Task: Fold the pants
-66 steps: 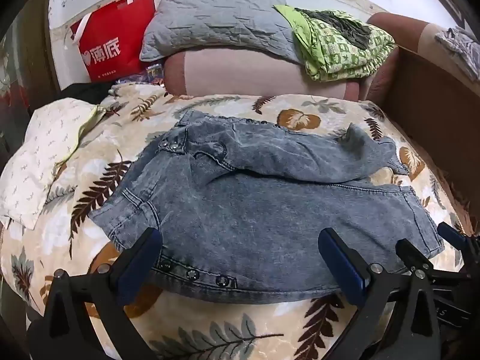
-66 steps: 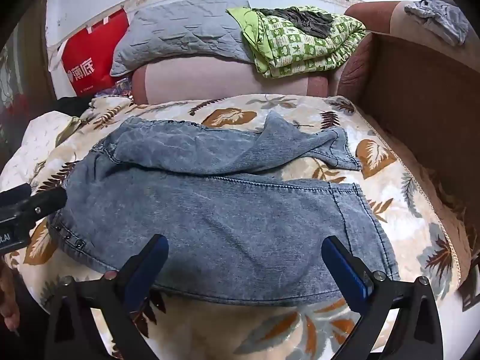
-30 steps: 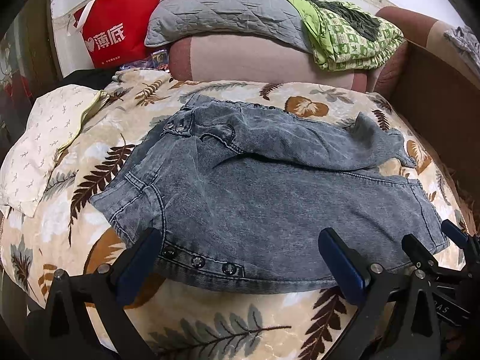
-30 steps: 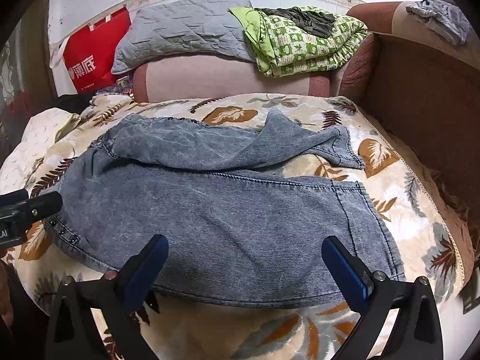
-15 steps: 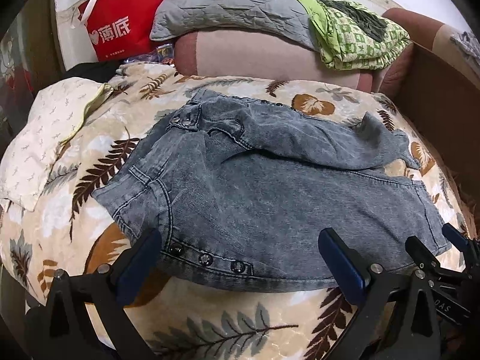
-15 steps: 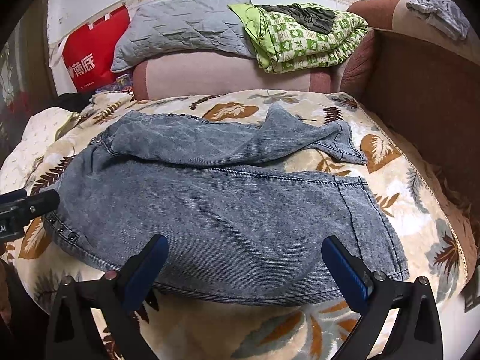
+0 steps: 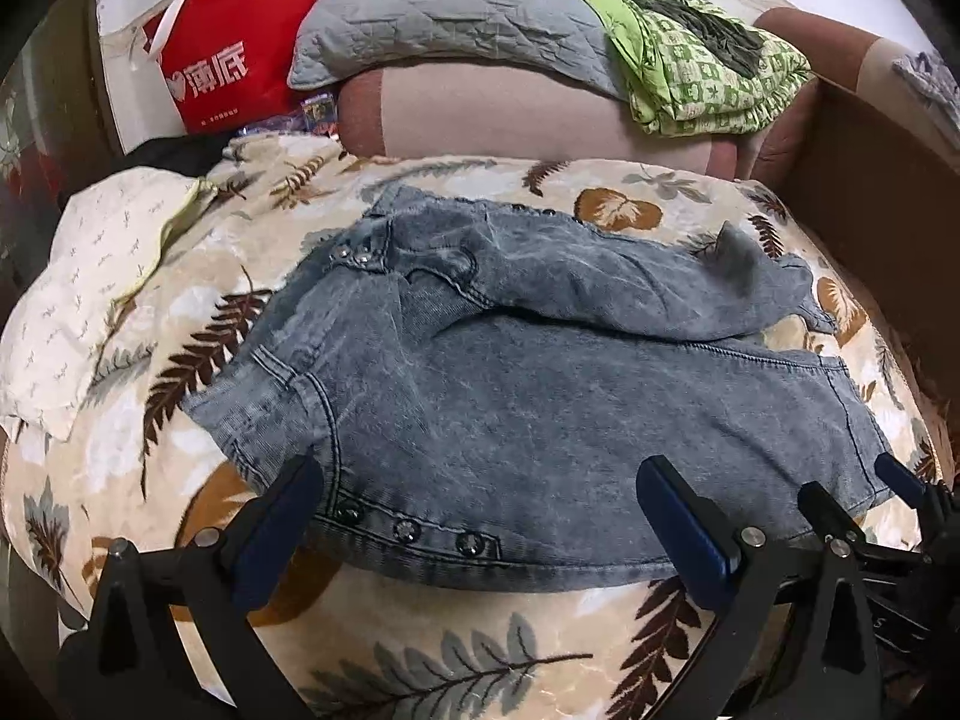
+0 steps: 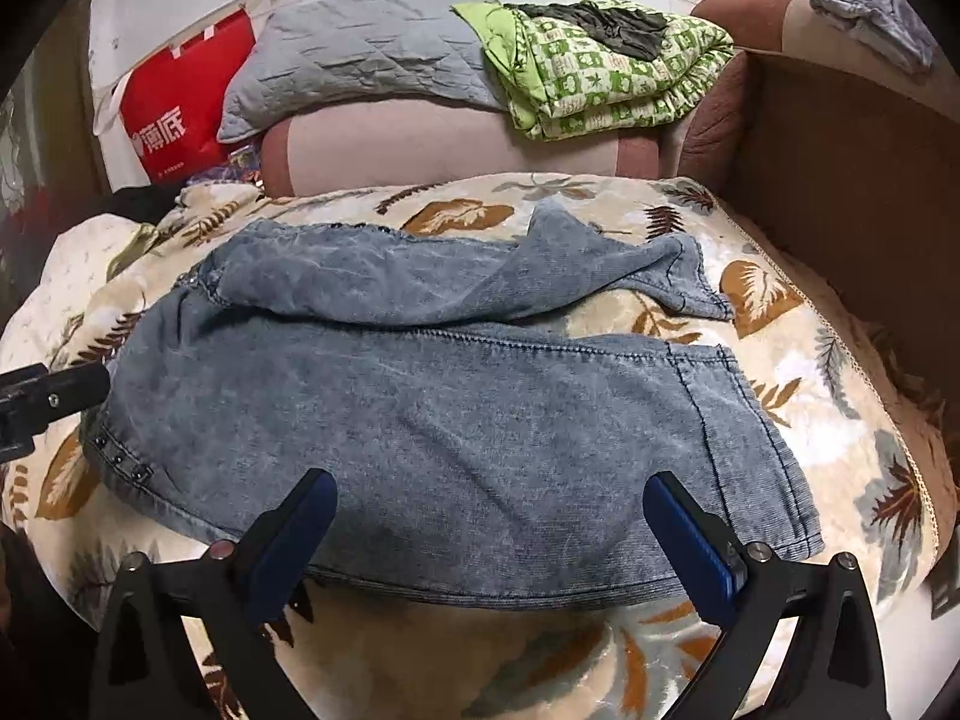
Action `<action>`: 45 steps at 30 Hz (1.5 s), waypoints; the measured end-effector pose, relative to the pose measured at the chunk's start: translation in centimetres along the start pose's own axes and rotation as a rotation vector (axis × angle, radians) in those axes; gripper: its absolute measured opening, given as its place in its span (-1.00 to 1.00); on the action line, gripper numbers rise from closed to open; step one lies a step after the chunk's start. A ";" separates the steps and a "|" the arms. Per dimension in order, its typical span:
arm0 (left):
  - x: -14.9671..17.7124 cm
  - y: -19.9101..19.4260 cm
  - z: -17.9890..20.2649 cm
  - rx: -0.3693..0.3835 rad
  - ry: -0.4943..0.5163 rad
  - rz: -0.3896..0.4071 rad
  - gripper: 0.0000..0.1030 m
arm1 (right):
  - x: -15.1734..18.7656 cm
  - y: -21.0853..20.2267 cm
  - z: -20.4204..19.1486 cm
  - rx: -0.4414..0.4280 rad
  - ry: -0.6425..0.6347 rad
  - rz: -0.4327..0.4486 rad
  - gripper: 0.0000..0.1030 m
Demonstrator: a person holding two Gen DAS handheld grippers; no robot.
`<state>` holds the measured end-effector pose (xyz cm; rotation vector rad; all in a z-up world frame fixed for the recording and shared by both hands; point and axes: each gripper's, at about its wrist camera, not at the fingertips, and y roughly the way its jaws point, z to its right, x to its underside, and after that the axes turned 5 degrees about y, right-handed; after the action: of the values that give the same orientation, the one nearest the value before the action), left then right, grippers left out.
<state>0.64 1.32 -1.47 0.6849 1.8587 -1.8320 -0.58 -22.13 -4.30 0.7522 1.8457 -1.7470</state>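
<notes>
Your left gripper (image 7: 474,516) and right gripper (image 8: 489,531) both gape wide, empty, over the denim pants' (image 8: 432,420) near edge

A home bedroom is showing: a leaf-print blanket (image 8: 780,372) is covering the bed beyond the fingers, with a grey pillow (image 8: 360,54), folded green quilt (image 8: 600,78) and red shopping bag (image 8: 174,114) lying farther back.

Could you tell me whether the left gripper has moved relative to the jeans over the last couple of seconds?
Yes. The left gripper has backed off slightly: the jeans' waistband snaps now sit further ahead of its fingers.
</notes>
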 end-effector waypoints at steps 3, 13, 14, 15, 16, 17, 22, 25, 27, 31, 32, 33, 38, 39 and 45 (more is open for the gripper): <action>0.2 0.2 0.1 0.001 -0.002 -0.012 1.00 | 0.0 0.0 0.2 0.002 0.005 0.002 1.00; 0.5 0.3 0.2 -0.011 0.027 -0.005 1.00 | 0.1 -0.2 0.1 -0.012 -0.003 0.002 1.00; 0.6 0.3 -0.1 0.003 0.017 -0.003 1.00 | 0.2 -0.2 0.1 -0.010 -0.006 0.001 1.00; 0.6 0.3 -0.4 0.004 0.010 -0.004 1.00 | 0.3 -0.1 0.1 -0.003 -0.011 -0.003 1.00; 0.6 0.2 -1.0 -0.001 -0.009 -0.007 1.00 | 0.3 0.1 0.1 0.002 -0.012 -0.010 1.00; 0.7 0.2 -1.8 0.000 -0.033 0.003 1.00 | 0.3 0.3 0.3 0.005 -0.005 -0.024 1.00; 2.4 2.2 -7.3 -0.059 -0.163 -0.051 1.00 | 0.1 0.5 2.0 -0.096 0.117 -0.074 1.00; 3.2 3.6 -11.1 -0.068 -0.274 -0.086 1.00 | 0.5 0.9 3.2 -0.157 0.197 -0.131 1.00; 3.2 4.4 -12.9 -0.051 -0.338 -0.097 1.00 | 0.7 0.9 5.0 -0.200 0.291 -0.167 1.00; 2.5 5.3 -14.3 -0.023 -0.367 -0.093 1.00 | 1.5 0.2 8.9 -0.231 0.465 -0.195 1.00; 2.4 5.4 -14.5 -0.014 -0.368 -0.088 1.00 | 1.8 0.1 10.2 -0.230 0.514 -0.205 1.00; 2.3 5.6 -14.7 -0.011 -0.369 -0.089 1.00 | 2.1 0.1 11.5 -0.229 0.562 -0.214 1.00; 2.2 6.5 -15.4 0.027 -0.390 -0.092 1.00 | 3.3 0.6 16.6 -0.221 0.773 -0.239 1.00; 2.2 6.8 -15.5 0.028 -0.396 -0.098 1.00 | 3.3 0.8 17.3 -0.221 0.796 -0.233 1.00; 2.5 7.6 -17.3 0.103 -0.496 -0.105 0.90 | 2.8 3.2 20.4 -0.228 0.935 -0.242 0.89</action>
<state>4.00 18.72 -8.53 0.1391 1.5035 -1.9524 -0.90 -42.16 -9.89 1.4584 2.7692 -1.3512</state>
